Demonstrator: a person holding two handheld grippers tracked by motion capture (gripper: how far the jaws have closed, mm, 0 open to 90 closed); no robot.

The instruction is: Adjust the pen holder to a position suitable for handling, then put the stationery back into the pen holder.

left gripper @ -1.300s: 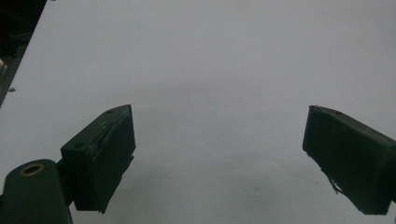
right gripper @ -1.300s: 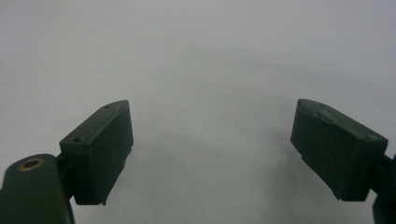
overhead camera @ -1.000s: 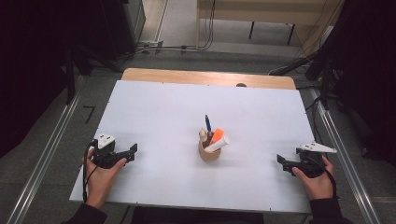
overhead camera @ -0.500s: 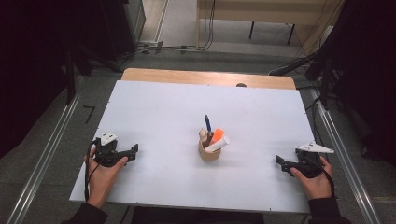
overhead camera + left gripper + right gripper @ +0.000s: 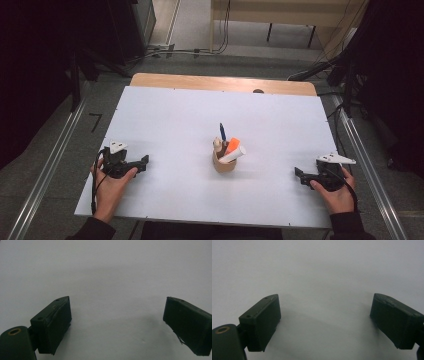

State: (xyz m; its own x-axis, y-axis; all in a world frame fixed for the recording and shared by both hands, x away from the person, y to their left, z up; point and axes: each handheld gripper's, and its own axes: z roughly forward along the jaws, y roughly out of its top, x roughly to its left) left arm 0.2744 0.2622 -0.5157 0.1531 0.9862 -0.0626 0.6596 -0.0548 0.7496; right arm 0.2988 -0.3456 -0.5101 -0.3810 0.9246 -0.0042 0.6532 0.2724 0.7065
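A small round tan cup point(image 5: 223, 164) stands upright near the middle of the white flat surface point(image 5: 170, 120), a little toward the near edge. In it stand a dark blue pen point(image 5: 222, 132), an orange marker point(image 5: 231, 146) and a white tube-shaped thing point(image 5: 233, 153); all three lean out over the rim, the white one tilted to the right. A pale rounded thing at the left of the rim is too small to tell.

The left tool point(image 5: 142, 161) rests on the surface at the near left, held by the left hand point(image 5: 109, 184), well apart from the cup. Its jaws stand wide apart with nothing between them, as the left gripper view shows point(image 5: 117, 317). The right tool point(image 5: 298, 174) rests at the near right in the right hand point(image 5: 338, 192), also well apart from the cup, and its jaws are apart and empty too point(image 5: 325, 317).

The danger I see is the cup itself. It looks light and its load is tall, so a push from the side by one jaw can tip it and scatter the contents. If one tool pulls a pen at a slant while the other does not hold the cup, the cup may lift or slide with it. The white thing leans outward and may fall out when its neighbour is moved. The thin pen may also slip or turn between wide flat jaws if they close on it off centre.
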